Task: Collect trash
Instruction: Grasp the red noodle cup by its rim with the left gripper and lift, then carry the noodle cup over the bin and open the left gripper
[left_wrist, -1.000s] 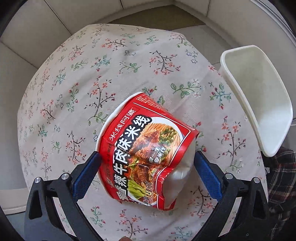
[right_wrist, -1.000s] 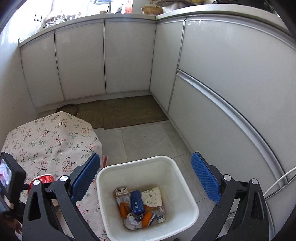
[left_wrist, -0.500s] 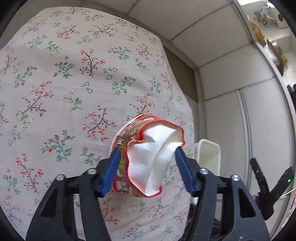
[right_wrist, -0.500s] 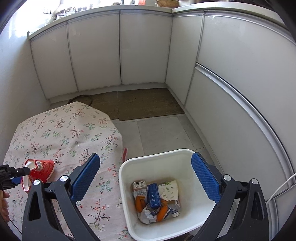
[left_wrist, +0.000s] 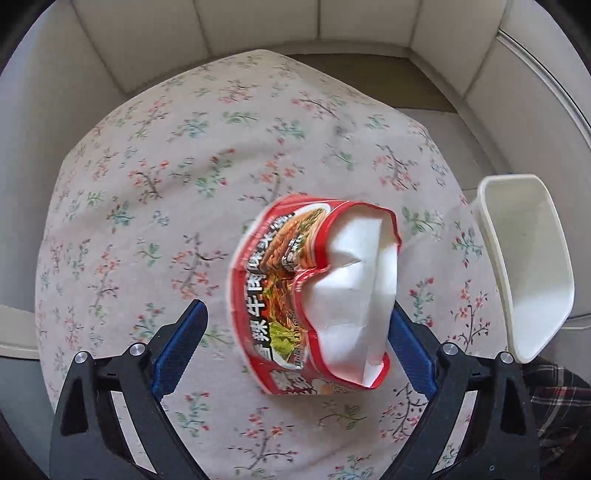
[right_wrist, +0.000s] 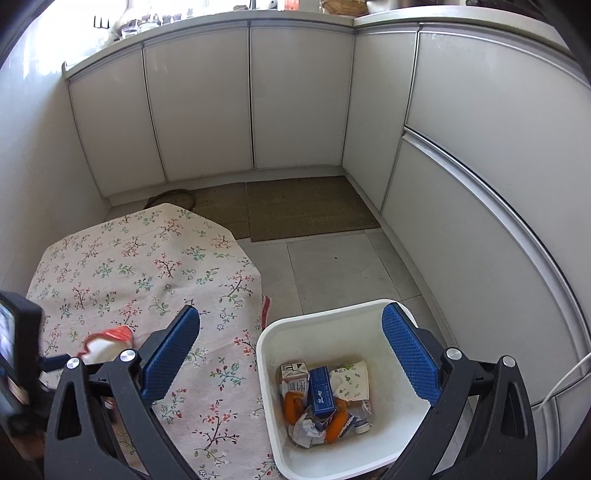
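The left gripper (left_wrist: 295, 332) is pointing steeply down over the flowered cloth (left_wrist: 166, 184), and its jaws are opening: the crushed red noodle cup (left_wrist: 310, 295) is sitting between them, its white inside against the right pad while the left pad is standing clear of it, so nothing is really clamping it. The cup looks blurred and tilted, lying on or just above the cloth; which one I cannot tell. The white bin (left_wrist: 524, 266) is standing off the cloth's right edge. In the right wrist view the right gripper (right_wrist: 291, 354) is hovering wide open and empty over the bin (right_wrist: 266, 354), which is already holding cartons and wrappers (right_wrist: 325, 398), with the cup (right_wrist: 107, 343) showing down at the left. The step in hand, as I am judging it, is getting a firm hold on the cup for the carry to the bin. To do it well, the left hand should be centring the cup between both pads, closing across the folded rim where the walls are doubling up, and squeezing gently, since the soft paper is likely to buckle and slip out
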